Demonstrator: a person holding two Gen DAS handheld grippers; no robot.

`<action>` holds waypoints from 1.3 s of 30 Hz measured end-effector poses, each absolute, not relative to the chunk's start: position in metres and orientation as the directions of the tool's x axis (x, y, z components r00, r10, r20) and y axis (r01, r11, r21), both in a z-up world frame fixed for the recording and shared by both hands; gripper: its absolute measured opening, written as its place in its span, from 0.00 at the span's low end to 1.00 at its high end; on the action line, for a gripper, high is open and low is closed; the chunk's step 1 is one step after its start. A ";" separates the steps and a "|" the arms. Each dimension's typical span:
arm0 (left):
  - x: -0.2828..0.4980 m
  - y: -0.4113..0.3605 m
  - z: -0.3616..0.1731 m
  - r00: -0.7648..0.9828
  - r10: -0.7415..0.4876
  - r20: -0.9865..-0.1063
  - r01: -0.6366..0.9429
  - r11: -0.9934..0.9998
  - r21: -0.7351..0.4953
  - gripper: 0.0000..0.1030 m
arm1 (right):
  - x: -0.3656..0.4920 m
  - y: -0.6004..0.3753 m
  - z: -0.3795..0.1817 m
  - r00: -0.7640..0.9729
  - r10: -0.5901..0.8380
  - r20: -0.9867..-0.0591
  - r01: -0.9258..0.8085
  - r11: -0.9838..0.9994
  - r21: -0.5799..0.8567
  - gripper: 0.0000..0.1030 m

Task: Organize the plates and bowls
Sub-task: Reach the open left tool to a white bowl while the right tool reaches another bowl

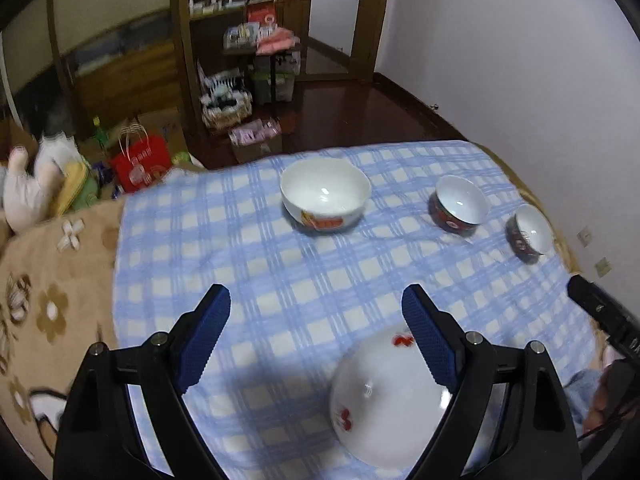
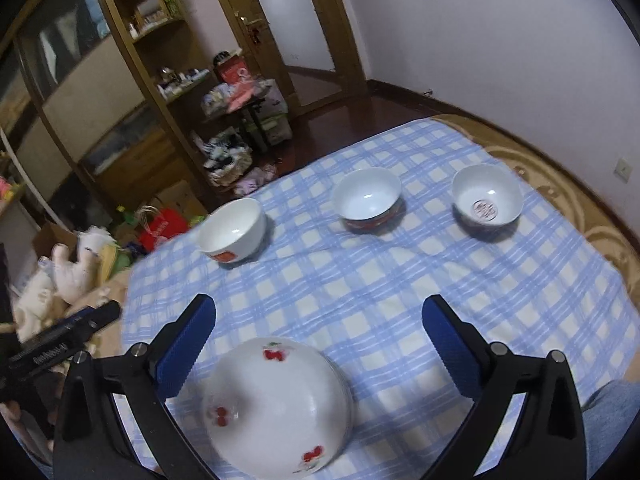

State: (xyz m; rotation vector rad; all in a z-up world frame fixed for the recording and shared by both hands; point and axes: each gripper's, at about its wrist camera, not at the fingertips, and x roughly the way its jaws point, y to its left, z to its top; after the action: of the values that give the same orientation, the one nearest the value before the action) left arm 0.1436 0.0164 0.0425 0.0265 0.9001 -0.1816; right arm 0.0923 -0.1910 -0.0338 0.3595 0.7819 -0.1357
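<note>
Upside-down cherry bowl (image 2: 276, 408) on blue checked cloth (image 2: 400, 280), nearest. Behind: three upright bowls in row, big white bowl (image 2: 232, 230), red-band bowl (image 2: 367, 200), small bowl (image 2: 487, 200), nothing inside. Left gripper (image 1: 316, 300) wide open, holding nothing. Right gripper (image 2: 320, 308) same.

The left tool (image 1: 316, 312) is hovering with its blue-padded fingers spread wide. The right tool (image 2: 320, 320) is doing likewise, gripping nothing.

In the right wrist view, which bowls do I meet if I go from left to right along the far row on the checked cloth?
White ceramic bowl with a red and orange mark on its side → white-inside bowl with a red patterned outside → white-inside bowl with a dark patterned outside and a round red mark at its bottom.
</note>
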 end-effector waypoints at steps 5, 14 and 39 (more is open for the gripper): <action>0.167 0.010 0.043 0.602 -0.130 -0.788 0.200 0.980 -0.009 0.84 | 0.110 -0.190 -0.029 0.696 0.008 -0.718 0.229 0.945 0.233 1.00; 0.218 0.017 0.038 0.607 -0.111 -0.787 0.150 0.988 -0.023 0.84 | 0.157 -0.177 -0.017 0.722 0.034 -0.691 0.143 0.970 0.197 1.00; 0.349 0.040 -0.032 0.448 -0.165 -0.879 0.046 0.986 -0.162 0.84 | 0.319 -0.159 -0.071 0.623 0.151 -0.768 0.023 0.977 0.210 0.88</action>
State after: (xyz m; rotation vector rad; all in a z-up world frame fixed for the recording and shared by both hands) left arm 0.3491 0.0399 -0.0319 -0.1201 1.0995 -0.1315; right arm 0.3191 -0.1593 -0.0712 0.2076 0.8974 0.0741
